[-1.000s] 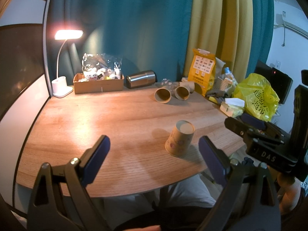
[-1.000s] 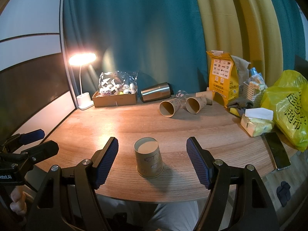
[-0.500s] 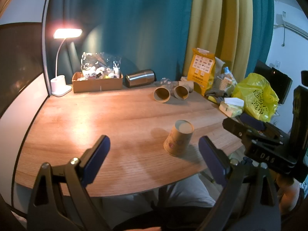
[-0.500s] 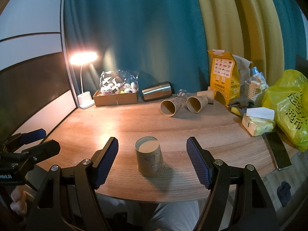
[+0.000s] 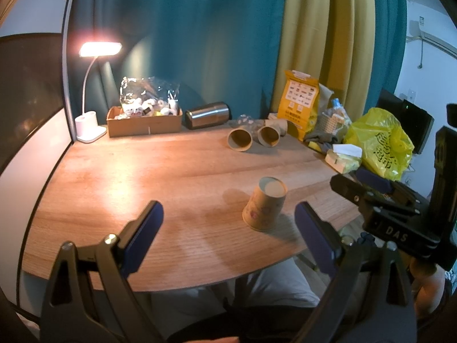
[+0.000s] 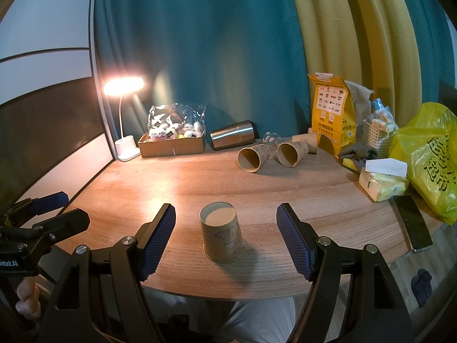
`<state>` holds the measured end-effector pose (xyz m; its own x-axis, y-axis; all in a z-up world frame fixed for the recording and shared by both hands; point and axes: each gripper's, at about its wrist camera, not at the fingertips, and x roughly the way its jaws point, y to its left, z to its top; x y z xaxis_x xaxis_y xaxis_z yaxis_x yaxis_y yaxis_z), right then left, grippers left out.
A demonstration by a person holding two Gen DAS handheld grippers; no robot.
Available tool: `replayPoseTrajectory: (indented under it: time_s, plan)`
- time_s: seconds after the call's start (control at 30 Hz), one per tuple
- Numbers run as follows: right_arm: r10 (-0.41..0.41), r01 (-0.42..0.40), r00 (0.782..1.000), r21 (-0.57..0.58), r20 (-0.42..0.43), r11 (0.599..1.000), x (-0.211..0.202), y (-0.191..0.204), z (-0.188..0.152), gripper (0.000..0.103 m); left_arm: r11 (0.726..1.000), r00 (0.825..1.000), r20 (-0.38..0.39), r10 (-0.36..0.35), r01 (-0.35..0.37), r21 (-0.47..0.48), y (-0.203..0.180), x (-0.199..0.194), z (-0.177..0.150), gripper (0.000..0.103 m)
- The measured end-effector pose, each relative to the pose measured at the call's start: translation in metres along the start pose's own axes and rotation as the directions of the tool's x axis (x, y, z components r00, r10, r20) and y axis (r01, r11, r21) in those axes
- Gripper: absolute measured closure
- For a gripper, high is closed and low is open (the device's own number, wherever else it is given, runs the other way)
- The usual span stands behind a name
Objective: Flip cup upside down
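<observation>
Paper, thin and light: the cup (image 6: 222, 235) stands mouth-down near the front edge of the desk (image 6: 314, 188), base uppermost, so the flip looks done. It would crush easily; grip mid-wall, gently. Right claw (image 6: 225, 235) gapes wide around it, touching nothing; left claw (image 5: 228, 235) likewise wide, empty.

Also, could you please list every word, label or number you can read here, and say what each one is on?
"DAS": on the right gripper body, left wrist view.
"RobootAI", first letters cut off: on the left gripper body, right wrist view.
Orange paper bag: logo grid too small to read.
Yellow plastic bag: large characters, not legible.
Paper cup: drawings only.
</observation>
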<state>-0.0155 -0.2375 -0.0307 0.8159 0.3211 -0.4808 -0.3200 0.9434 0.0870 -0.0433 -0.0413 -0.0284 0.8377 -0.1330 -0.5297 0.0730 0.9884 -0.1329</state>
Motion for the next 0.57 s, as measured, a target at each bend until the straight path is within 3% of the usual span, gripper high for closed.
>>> replayPoseTrajectory:
  time_s: [0.43, 0.57]
  plan:
    - [0.004, -0.004, 1.000, -0.002, -0.008, 1.000, 0.0027, 0.0023, -0.0008, 0.027, 1.000, 1.000, 0.008, 0.001, -0.001, -0.007, -0.0015, -0.0023, -0.0042, 0.009]
    - [0.002, -0.002, 1.000, -0.004, -0.019, 1.000, 0.0035, 0.0031, -0.0014, 0.027, 0.999, 0.999, 0.022, 0.032, -0.032, -0.001, 0.0015, -0.0031, -0.0043, 0.009]
